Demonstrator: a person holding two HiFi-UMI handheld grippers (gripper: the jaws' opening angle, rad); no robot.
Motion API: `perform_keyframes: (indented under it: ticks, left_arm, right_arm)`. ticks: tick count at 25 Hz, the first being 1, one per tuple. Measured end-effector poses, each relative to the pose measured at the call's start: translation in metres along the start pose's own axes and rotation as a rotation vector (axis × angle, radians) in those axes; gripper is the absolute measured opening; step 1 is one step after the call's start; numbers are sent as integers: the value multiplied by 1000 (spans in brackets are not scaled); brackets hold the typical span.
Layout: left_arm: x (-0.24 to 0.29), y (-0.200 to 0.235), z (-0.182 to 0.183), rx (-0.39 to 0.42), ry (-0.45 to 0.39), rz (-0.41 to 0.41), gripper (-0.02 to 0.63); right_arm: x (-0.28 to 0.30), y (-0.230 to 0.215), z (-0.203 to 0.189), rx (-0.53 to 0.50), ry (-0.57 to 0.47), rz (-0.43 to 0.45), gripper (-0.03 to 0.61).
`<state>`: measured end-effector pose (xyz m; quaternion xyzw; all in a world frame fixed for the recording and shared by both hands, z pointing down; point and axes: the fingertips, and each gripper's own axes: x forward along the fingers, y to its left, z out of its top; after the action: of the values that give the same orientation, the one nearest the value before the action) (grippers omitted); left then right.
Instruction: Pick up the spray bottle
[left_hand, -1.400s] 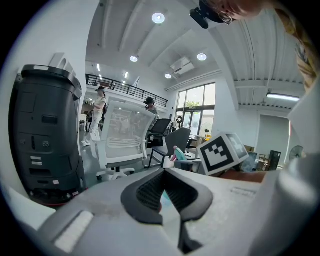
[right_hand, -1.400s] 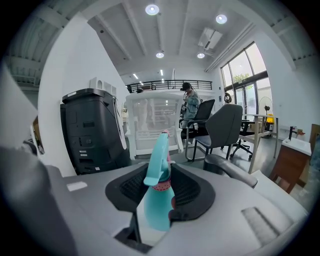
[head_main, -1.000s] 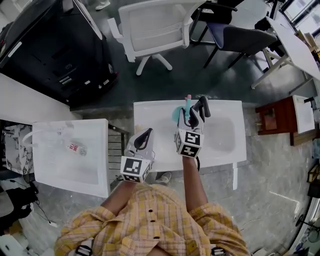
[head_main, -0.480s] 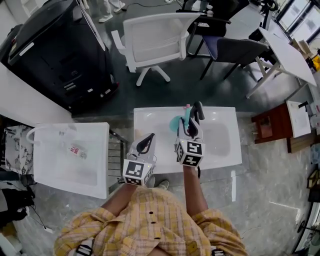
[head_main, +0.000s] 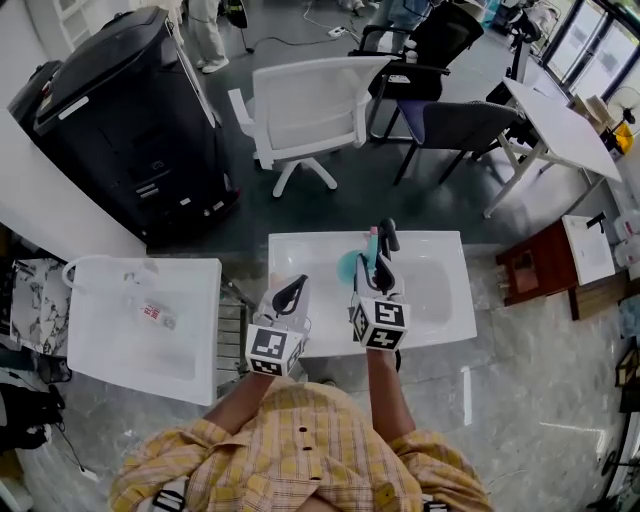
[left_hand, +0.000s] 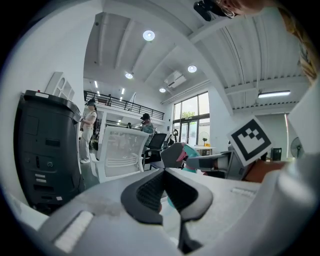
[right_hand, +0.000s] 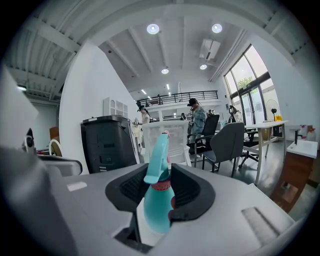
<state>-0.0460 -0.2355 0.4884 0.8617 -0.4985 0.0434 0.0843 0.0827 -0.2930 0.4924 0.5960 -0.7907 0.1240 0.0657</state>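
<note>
**Far left.** A black cabinet (head_main: 120, 110) stands against the wall. Below it is a white side table (head_main: 195, 340) with a small red-labelled item (head_main: 152, 312) on it, too small to identify. Neither belongs to the job.

**Left of centre.** My left gripper (head_main: 292, 288) hovers over the near edge of the white table (head_main: 440, 300), just beside my other hand. Its own view shows the pads clenched tip to tip with nothing between them. I judge that I am parking it there, closed and out of the way, because one hand is enough for so light a load.

**Centre.** My right gripper (head_main: 380, 245) is grasping the spray bottle (head_main: 348, 265). In the right gripper view the teal body (right_hand: 159, 205) sits upright between the two dark pads. The red collar and the trigger head rise above them, so the jaws stand partly apart around the bottle's width. Gripping the body below the collar keeps the nozzle clear and the weight hanging straight. The gripper points nearly level, which suits an upright carry. The bottle appears to be above the table top, not resting on it, so I judge the pick-up essentially made.

**Beyond and right.** A white chair (head_main: 310, 105) and a dark chair (head_main: 460, 125) stand behind the table. A brown stand (head_main: 530, 265) is at the far right, well apart from my hands.
</note>
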Motion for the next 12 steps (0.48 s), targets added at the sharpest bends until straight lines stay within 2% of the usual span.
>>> perform_keyframes:
  ticks: [12]
  left_arm:
    - [-15,-2,18,18,-39,-13,-2]
  right_arm:
    - [-35,27,17,13,-43,57,124]
